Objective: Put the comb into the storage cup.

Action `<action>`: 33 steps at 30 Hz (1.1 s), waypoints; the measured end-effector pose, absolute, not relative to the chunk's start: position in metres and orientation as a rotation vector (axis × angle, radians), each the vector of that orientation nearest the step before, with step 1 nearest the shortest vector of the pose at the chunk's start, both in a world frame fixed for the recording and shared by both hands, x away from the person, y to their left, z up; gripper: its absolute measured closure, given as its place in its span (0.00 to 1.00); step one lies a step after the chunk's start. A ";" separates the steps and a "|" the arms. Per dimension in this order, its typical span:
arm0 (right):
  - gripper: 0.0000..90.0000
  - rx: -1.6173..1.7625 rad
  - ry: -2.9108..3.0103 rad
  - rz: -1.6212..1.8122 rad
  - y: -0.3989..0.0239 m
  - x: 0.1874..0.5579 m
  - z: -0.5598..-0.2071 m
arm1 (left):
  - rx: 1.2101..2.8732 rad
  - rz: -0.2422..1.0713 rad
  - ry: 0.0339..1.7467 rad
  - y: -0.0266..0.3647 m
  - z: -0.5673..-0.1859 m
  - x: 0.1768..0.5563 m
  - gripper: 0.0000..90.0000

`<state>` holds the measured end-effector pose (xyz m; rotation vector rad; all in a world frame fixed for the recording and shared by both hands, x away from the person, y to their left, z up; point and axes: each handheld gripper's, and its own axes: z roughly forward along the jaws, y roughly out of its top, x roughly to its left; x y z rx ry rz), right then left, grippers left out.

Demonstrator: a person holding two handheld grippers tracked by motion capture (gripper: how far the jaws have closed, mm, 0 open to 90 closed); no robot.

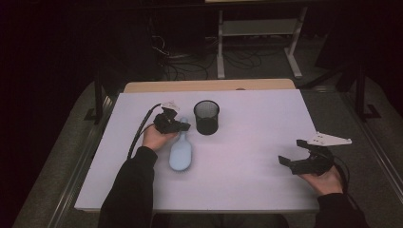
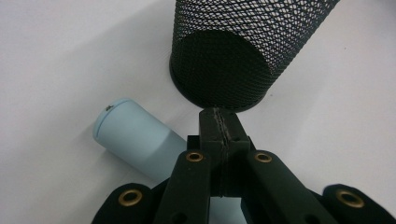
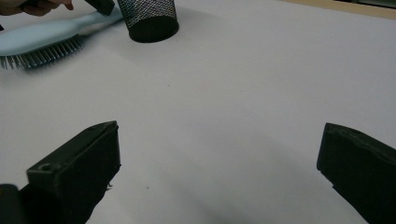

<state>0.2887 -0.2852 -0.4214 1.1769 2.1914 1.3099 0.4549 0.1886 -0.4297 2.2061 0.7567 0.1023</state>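
Note:
A light blue hairbrush (image 1: 181,153) lies on the white board, bristles down, with its handle (image 2: 130,137) pointing toward a black mesh cup (image 1: 206,117). My left gripper (image 1: 183,126) hovers over the handle's end, just left of the cup. Its jaws are shut pad to pad (image 2: 219,122) with nothing between them; the handle runs beneath and to the left of them, and the cup (image 2: 233,46) stands just ahead. My right gripper (image 1: 291,152) rests low near the board's right front, open wide (image 3: 219,137) over bare board. The right gripper view shows the brush (image 3: 37,42) and cup (image 3: 149,18) far off.
The white board (image 1: 247,180) covers a wooden table whose far edge (image 1: 209,85) shows behind it. Beyond the table are a white desk frame (image 1: 256,28) and cables on the dark floor. The board drops off to carpet on both sides.

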 end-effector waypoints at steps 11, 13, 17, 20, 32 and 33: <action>0.00 1.167 2.205 1.281 -0.283 0.289 -0.422 | 2.299 0.144 0.749 0.178 -0.435 0.455 1.00; 0.00 1.170 2.203 1.283 -0.283 0.289 -0.422 | 2.308 0.144 0.757 0.179 -0.436 0.455 1.00; 0.00 1.170 2.208 1.274 -0.283 0.289 -0.423 | 2.338 0.155 0.757 0.183 -0.435 0.454 1.00; 0.00 1.169 2.207 1.275 -0.283 0.289 -0.422 | 2.331 0.156 0.771 0.188 -0.435 0.452 1.00; 0.00 1.159 2.212 1.273 -0.279 0.288 -0.420 | 2.334 0.227 0.771 0.203 -0.435 0.440 1.00; 0.00 1.158 2.214 1.272 -0.279 0.288 -0.420 | 2.334 0.229 0.772 0.204 -0.435 0.439 1.00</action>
